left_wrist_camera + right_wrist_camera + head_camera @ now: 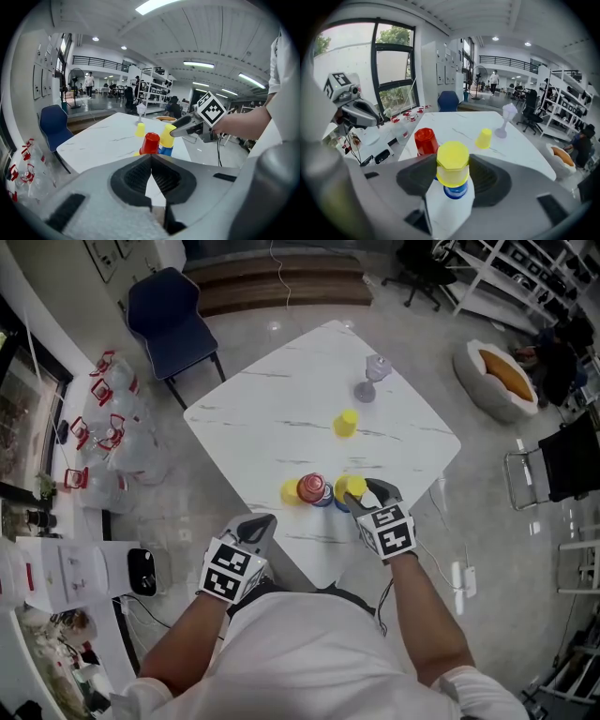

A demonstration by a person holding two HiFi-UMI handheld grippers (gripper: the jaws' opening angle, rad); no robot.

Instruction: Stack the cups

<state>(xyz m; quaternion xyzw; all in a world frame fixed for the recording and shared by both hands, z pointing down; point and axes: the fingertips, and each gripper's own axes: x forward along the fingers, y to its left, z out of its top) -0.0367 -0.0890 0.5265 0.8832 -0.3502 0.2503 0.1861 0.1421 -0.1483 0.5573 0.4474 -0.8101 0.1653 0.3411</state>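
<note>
The cups looked like thin plastic: light, slightly springy and smooth-walled, likely to tip or squash, so best taken by the sides with a mild squeeze; the right gripper [364,491] did so, its jaws wide and pressed on the flanks of a yellow cup [452,164] set upside down over a blue cup [455,191] near the table's [281,418] front edge; the left gripper [151,157] was closed and empty beside that edge; the red cup [314,487], side cup [291,491] and far cup [346,424] stood mouth down, nothing visible in them; the goblet [373,376] seemed empty.
</note>
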